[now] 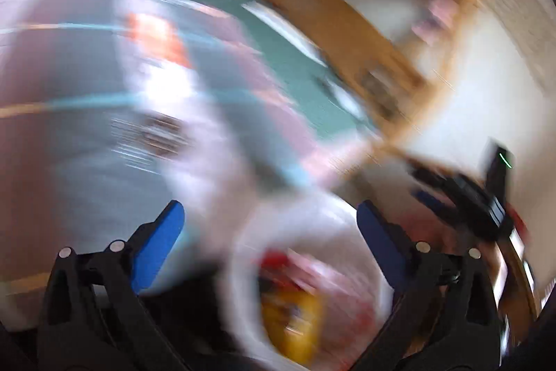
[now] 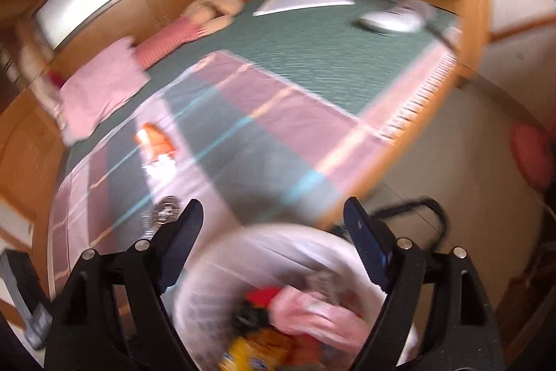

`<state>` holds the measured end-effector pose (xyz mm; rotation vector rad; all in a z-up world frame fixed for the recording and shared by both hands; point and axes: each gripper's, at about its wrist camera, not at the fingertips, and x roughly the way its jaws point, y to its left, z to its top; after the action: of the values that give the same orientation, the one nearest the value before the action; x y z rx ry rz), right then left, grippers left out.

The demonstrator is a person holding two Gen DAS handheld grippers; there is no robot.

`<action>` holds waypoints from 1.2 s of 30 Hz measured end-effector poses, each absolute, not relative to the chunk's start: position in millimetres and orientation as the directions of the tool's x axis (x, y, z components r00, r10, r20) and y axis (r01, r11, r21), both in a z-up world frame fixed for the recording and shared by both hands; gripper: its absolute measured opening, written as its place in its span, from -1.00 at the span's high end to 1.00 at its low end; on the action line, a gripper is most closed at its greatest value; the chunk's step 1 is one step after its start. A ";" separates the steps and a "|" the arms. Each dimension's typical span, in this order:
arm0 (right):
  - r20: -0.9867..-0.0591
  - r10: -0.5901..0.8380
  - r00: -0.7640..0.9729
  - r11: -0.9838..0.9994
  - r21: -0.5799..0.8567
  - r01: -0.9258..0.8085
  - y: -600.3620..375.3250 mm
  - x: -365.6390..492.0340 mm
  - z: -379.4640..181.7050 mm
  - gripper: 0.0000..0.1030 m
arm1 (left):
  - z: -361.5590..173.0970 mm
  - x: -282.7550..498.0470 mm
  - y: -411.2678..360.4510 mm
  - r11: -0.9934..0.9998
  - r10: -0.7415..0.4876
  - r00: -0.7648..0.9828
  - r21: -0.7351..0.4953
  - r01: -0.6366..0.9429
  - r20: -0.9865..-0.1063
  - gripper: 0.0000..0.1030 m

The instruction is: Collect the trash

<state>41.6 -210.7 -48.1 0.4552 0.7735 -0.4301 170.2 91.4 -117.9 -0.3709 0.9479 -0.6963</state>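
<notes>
Trash bag and loose wrappers
White bag open near, holding yellow, red, pink litter; orange wrapper lies farther left on bedspread.

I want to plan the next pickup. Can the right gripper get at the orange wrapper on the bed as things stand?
Probably yes. The right gripper is open and empty, and the orange wrapper lies uncovered on the striped blanket ahead. Only the white trash bag sits below the fingers, not in the way.

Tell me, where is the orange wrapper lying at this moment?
In the right wrist view the orange wrapper lies left of centre on the striped blanket on the bed, beyond the white trash bag. It is blurred.
</notes>
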 end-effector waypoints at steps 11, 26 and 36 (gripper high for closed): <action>-0.827 0.042 0.561 0.917 0.255 0.306 -101.2 297.4 -140.4 -0.58 | -157.2 211.1 221.2 0.885 -0.296 0.441 -0.417 -0.207 -0.847 -0.92; -0.885 -0.077 0.459 0.906 0.130 0.402 -82.0 388.2 -220.9 0.44 | -154.8 211.3 251.0 0.861 -0.306 0.439 -0.442 -0.251 -0.845 -0.92; -0.871 0.307 0.382 0.938 0.345 0.032 1.4 337.8 -200.6 0.46 | -163.5 209.5 292.8 0.770 -0.237 0.485 -0.468 -0.435 -0.842 -0.92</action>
<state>337.8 1.4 -200.6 0.3288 1.1709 0.1796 209.5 292.8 -163.5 -0.7173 1.0820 0.1336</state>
